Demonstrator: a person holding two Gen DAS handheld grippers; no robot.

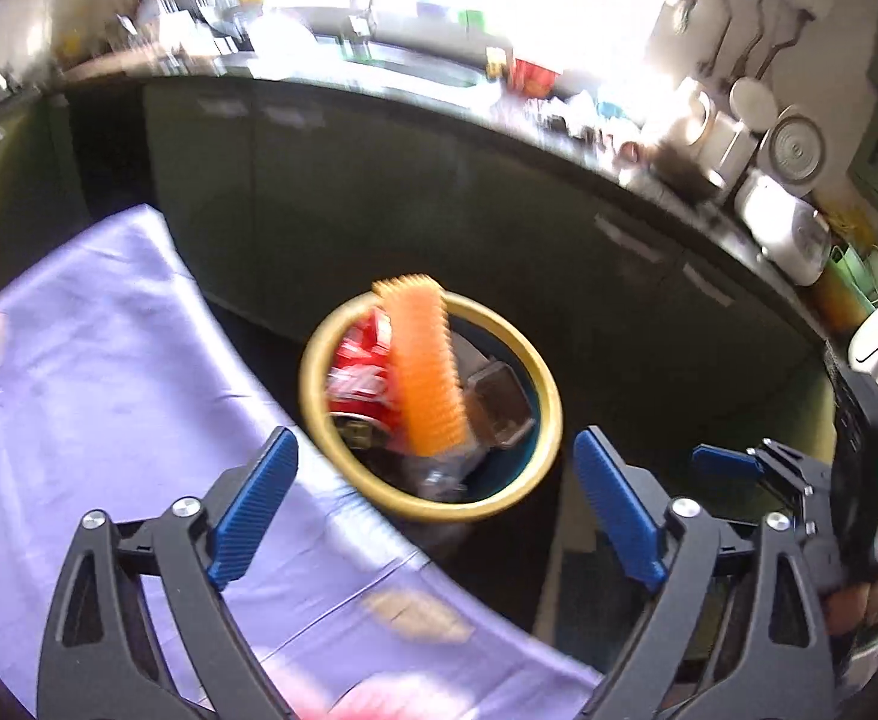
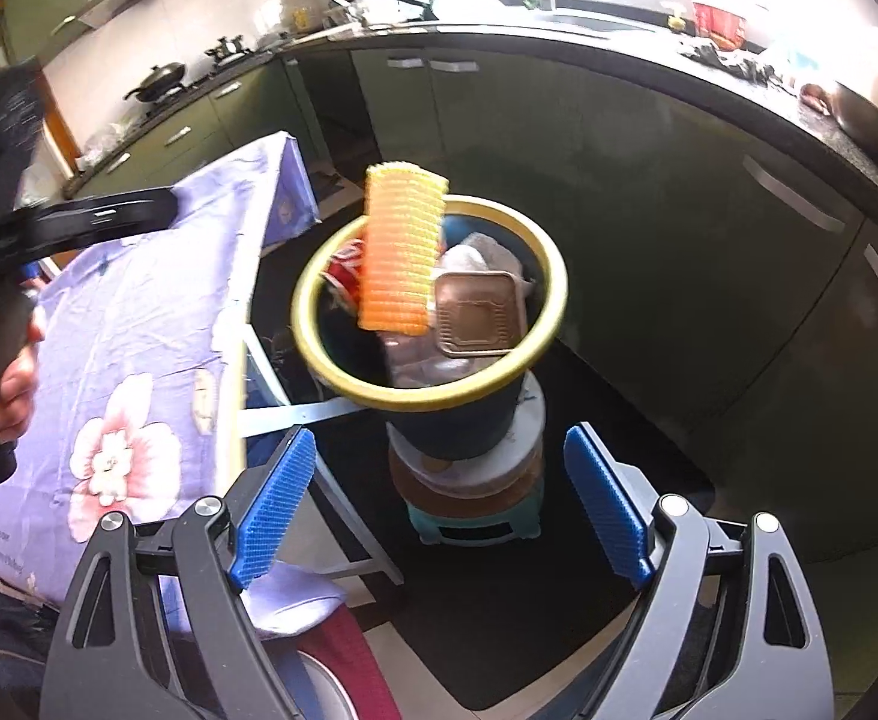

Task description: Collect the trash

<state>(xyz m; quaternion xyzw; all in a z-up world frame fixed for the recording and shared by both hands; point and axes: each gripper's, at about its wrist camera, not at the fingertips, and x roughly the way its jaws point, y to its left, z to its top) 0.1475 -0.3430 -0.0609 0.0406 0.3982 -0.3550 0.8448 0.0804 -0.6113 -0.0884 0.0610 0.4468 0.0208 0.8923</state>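
My left gripper (image 1: 435,516) and my right gripper (image 2: 435,507) both have their blue pads spread wide, holding nothing. Just beyond them, an orange ribbed wrapper (image 2: 399,249) stands over the yellow-rimmed trash bin (image 2: 550,276), its long axis running near to far, its far end at the bin's far rim. Inside lie a red can (image 1: 360,366) and a brown tray (image 2: 478,315). A floral tablecloth (image 2: 138,324) lies left.

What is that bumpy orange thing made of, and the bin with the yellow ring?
The orange thing looks like soft ridged plastic or foam, matte and slightly see-through; I can't tell which. The bin looks like hard, smooth dark plastic, with a glossy yellow rim.
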